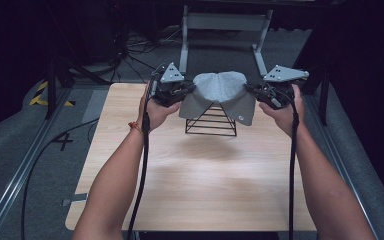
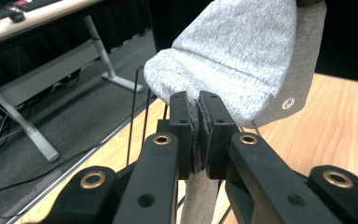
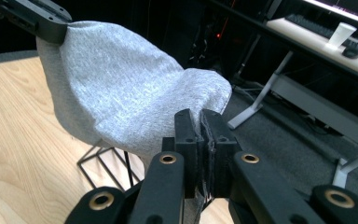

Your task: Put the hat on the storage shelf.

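Grey knit fabric, a soft cap-like cloth, is stretched between two hand-held tools above a black wire stand at the far middle of the wooden desk. Left tool: jaws closed on the cloth's left edge; the left gripper view shows the fabric edge pinched flat between the two black pads, with the rest of the cloth bulging beyond them. Right tool: jaws likewise closed on the opposite edge, with a fold of grey knit clamped between them in the right gripper view. The cloth hangs open side down, its crown domed upward and a small round white label showing near the lower right hem. The pyramid-shaped stand sits directly beneath it; its apex appears to be already under the fabric, though whether wire touches cloth cannot be told.

Step in hand, as judged: draping the cloth over the stand, with both edges held apart to keep the opening wide. The next move calls for an even, level descent of both tools so that the crown settles centred on the apex, followed by opening both tools only once the stand carries the weight. Uneven lowering would likely leave the cloth lopsided or tip the light frame.
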`<act>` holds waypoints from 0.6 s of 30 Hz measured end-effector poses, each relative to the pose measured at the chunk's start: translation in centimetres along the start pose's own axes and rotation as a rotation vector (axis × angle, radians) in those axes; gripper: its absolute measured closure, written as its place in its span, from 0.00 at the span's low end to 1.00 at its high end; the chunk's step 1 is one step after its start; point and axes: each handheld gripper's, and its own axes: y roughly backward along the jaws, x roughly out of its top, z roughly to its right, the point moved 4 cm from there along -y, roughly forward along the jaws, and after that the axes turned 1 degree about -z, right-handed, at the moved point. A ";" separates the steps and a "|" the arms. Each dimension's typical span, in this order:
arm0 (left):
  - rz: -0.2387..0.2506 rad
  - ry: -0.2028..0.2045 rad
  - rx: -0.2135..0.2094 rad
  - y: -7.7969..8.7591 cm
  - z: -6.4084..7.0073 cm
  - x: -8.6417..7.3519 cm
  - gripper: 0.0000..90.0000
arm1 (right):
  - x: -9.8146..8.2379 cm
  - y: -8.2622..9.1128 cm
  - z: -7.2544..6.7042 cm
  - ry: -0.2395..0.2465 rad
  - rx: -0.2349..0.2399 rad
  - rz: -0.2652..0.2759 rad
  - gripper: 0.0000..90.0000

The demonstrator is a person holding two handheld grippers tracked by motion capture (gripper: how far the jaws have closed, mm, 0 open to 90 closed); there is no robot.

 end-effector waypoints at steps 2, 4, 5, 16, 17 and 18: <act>-0.012 0.004 0.003 -0.5 -0.1 -0.6 0.94 | -0.5 -0.4 0.0 -0.005 0.008 -0.006 0.96; -0.018 0.012 0.000 -0.8 -0.2 -1.0 0.94 | -1.3 -0.9 -0.1 -0.011 0.016 -0.018 0.96; -0.023 0.018 0.004 -1.0 -0.3 -1.3 0.94 | -1.5 -1.1 -0.1 -0.015 0.017 -0.020 0.96; 0.030 0.025 0.009 -1.7 -0.4 -2.3 0.94 | -3.6 -2.5 0.3 -0.075 0.032 -0.013 0.96; 0.046 0.011 0.028 -1.5 -0.5 -2.1 0.94 | -3.5 -2.4 0.2 -0.075 0.036 -0.001 0.95; 0.059 0.011 0.027 -1.3 -0.6 -1.9 0.94 | -3.3 -2.2 0.2 -0.074 0.039 0.007 0.95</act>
